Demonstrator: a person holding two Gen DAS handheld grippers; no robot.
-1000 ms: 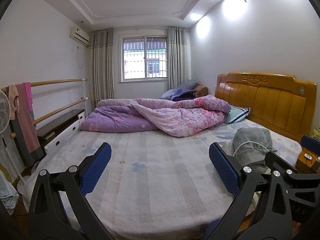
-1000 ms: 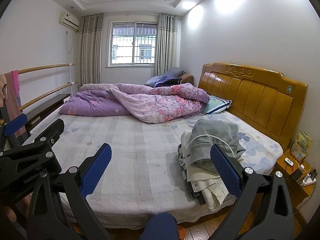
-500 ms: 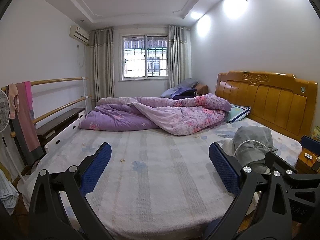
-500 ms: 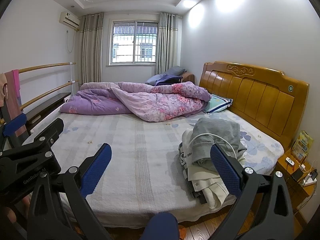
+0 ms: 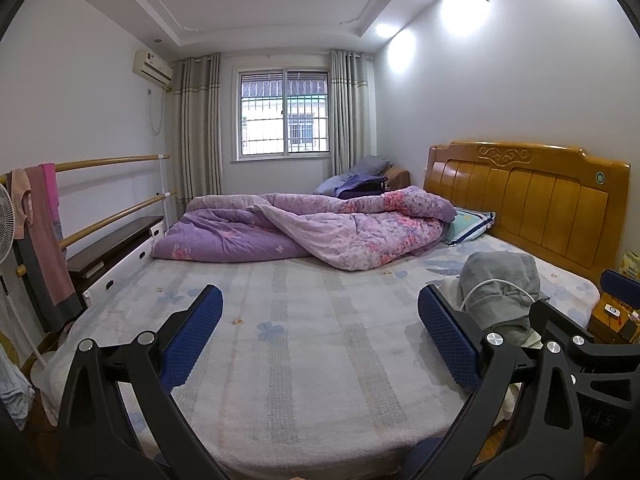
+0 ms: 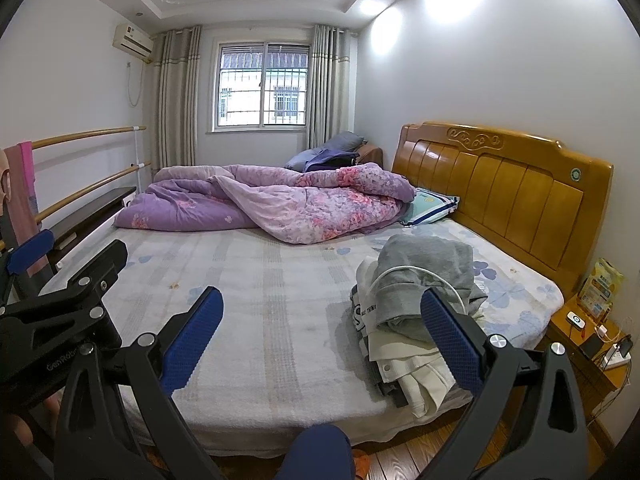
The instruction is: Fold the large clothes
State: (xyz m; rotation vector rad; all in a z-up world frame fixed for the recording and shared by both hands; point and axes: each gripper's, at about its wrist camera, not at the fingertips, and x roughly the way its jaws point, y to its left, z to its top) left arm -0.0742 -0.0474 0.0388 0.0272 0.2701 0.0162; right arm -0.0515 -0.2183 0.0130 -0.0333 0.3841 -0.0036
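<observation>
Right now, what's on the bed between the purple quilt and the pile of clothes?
Only bare striped bed sheet separates the purple floral quilt from the grey-topped clothes pile, in both views.

Daylight from the barred window (image 5: 285, 115) at 12 o'clock joins bright wall spots (image 5: 460, 20) glaring at 1 o'clock. The room is evenly lit and sharp, shadows soft; fisheye bending and black vignetting mark the corners.

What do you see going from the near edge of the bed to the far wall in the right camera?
Pile of clothes → purple quilt → grey pillows → window.
</observation>
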